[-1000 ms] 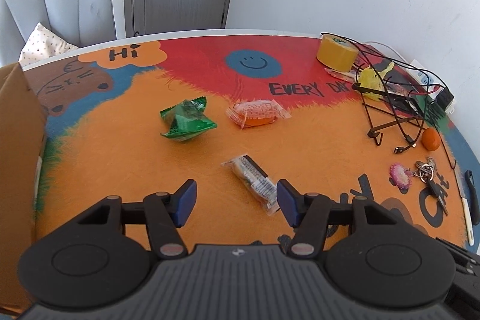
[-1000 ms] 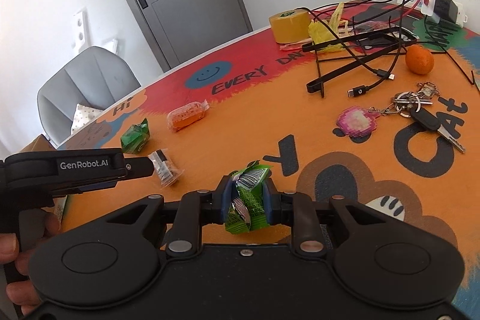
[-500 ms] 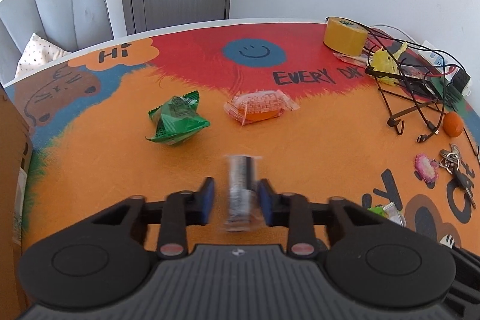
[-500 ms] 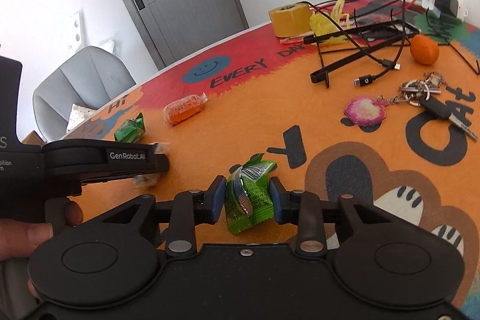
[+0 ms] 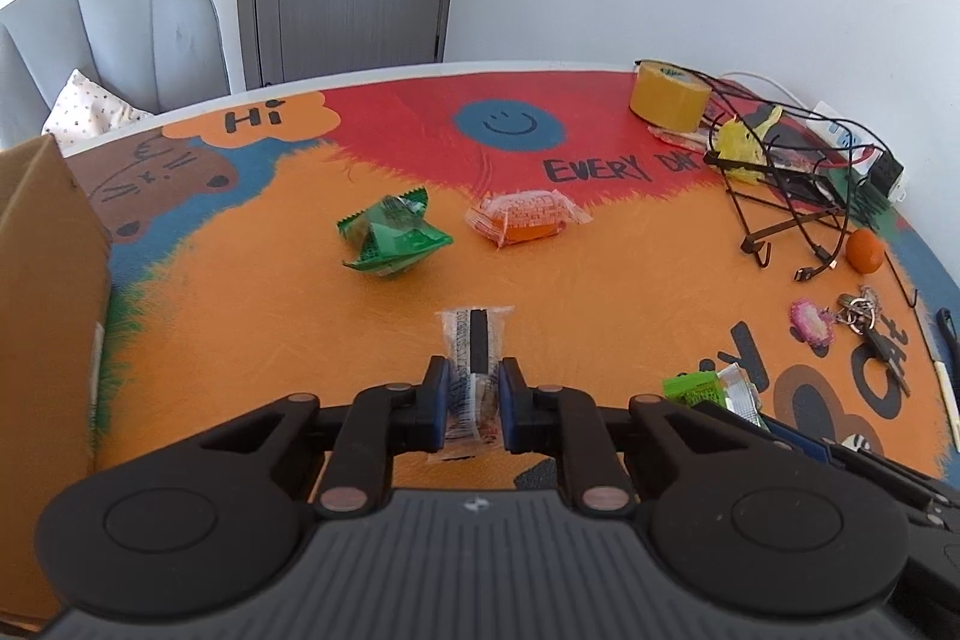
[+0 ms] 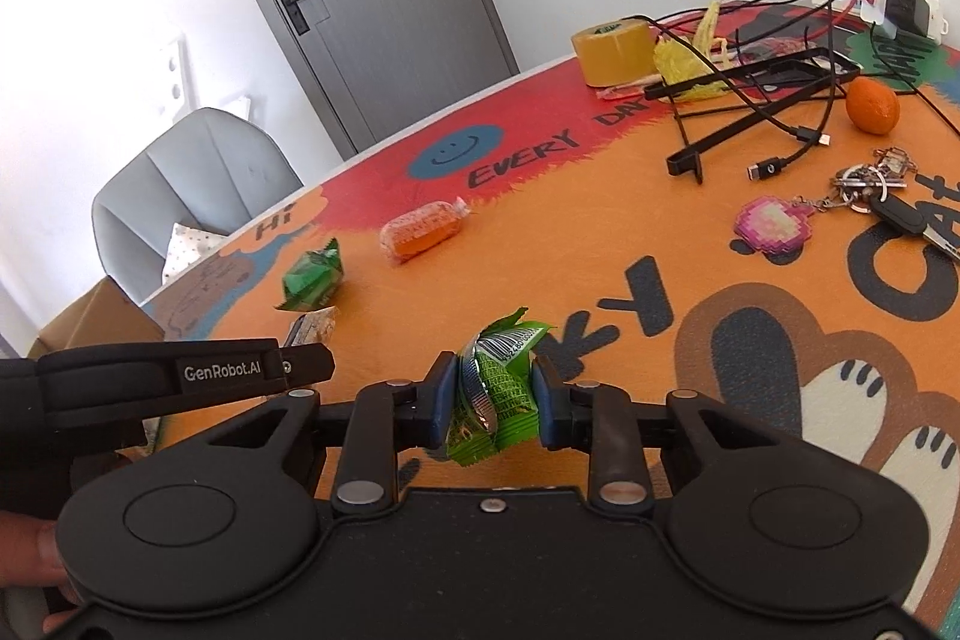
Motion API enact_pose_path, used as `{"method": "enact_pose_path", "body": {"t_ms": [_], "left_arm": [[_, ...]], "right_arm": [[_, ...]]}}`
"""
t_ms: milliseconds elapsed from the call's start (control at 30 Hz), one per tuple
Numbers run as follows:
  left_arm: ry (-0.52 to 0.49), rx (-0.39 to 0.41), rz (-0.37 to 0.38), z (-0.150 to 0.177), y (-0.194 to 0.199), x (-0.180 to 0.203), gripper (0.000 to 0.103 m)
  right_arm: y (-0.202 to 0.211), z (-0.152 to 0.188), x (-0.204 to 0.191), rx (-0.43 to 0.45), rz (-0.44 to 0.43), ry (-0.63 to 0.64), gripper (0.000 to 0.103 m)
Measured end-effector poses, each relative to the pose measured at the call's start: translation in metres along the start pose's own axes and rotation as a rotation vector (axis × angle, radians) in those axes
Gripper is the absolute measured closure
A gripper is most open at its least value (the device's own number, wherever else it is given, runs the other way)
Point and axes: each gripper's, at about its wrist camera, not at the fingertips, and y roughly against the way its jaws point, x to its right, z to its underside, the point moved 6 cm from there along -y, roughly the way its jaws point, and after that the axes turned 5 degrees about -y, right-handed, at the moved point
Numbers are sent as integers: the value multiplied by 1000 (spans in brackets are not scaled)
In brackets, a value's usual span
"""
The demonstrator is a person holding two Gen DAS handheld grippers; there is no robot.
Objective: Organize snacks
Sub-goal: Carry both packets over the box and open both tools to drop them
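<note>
A clear-wrapped snack bar with a black stripe and barcode print stands lengthwise between the left tool's pads, its far end resting over the orange table. A crumpled bright-green snack packet, barcode showing, sits pinched upright in the right tool. Farther back on the table lie a dark-green foil packet, puffed and creased, and just beside it to the right an orange snack in clear wrap.

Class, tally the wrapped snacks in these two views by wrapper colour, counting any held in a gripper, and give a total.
Green: 2 (dark green snack on the table; light green snack between the right gripper's closing jaws)
Orange: 1 (orange snack)
Clear: 1 (clear-wrapped snack in the left gripper)
Total: 4
</note>
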Motion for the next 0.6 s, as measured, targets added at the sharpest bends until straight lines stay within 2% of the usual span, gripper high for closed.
{"method": "enact_pose_path", "body": {"t_ms": [600], "left_arm": [[74,164,-27,-22,92,-62,87]], "right_arm": [[25,-20,-86,90,-133,78,75]]}}
